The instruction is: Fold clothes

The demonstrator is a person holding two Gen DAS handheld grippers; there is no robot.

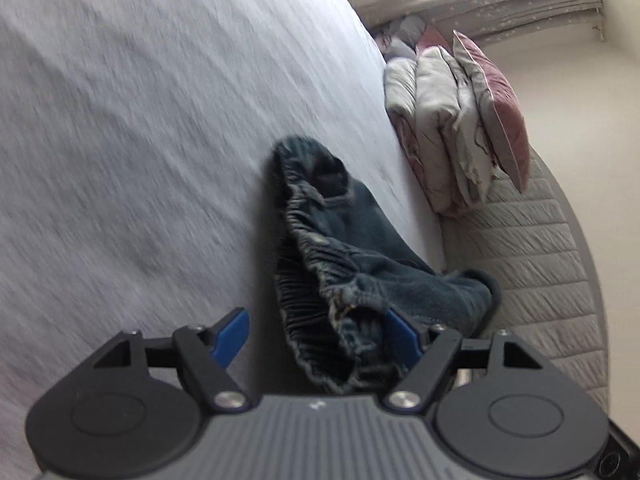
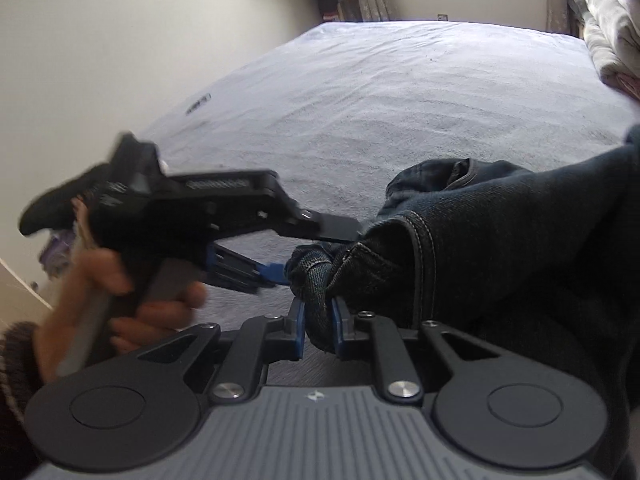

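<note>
Dark denim jeans hung bunched above white bed sheet, elastic waistband between spread blue fingers of left gripper; jaws stood wide apart around denim. Right wrist view alone showed right gripper clamped on twisted denim fold, jeans filling 3 o'clock, left gripper reaching in from 9 o'clock, person's hand on handle. Left wrist view alone showed stacked pillows at 2 o'clock, quilted headboard below.
</note>
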